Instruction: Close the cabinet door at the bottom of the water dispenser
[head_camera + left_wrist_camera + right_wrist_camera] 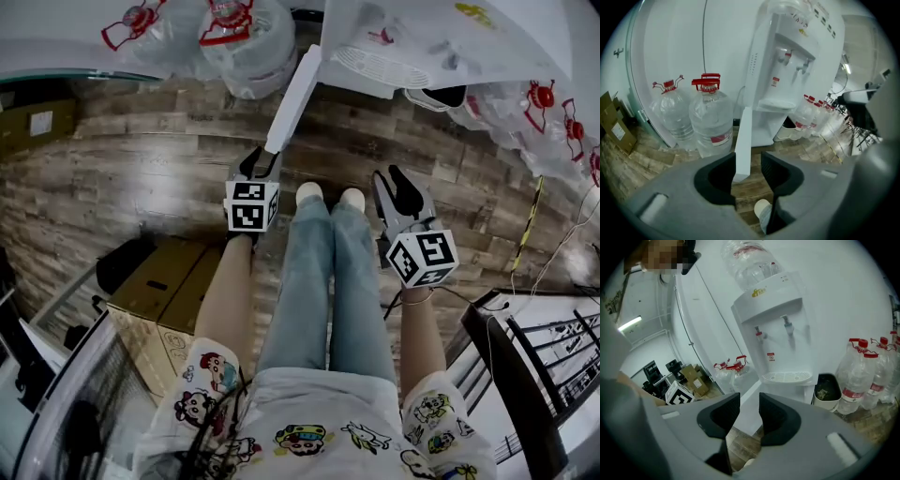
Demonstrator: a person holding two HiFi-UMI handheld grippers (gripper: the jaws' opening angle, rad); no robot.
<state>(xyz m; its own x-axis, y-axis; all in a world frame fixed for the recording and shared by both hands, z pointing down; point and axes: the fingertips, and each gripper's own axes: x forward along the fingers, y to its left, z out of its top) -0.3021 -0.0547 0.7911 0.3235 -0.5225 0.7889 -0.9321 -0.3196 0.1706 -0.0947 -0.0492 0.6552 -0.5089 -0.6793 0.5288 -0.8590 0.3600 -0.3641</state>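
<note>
The white water dispenser (422, 37) stands at the top of the head view, with its taps (792, 61) facing me. Its bottom cabinet door (292, 94) hangs open, a white slab seen edge-on that reaches out toward me. My left gripper (255, 161) is at the door's free end with its jaws open. In the left gripper view the door's lower corner (743, 140) shows in the gap of the left gripper (748, 157); I cannot tell whether it touches. My right gripper (388, 175) hangs open to the right, and nothing lies between the jaws of the right gripper (749, 397).
Large water bottles (234, 33) with red caps stand left of the dispenser, and more bottles (553, 112) to its right. A small waste bin (827, 390) sits by the dispenser's right side. Cardboard boxes (164, 300) lie at my left, a black rack (525, 375) at my right.
</note>
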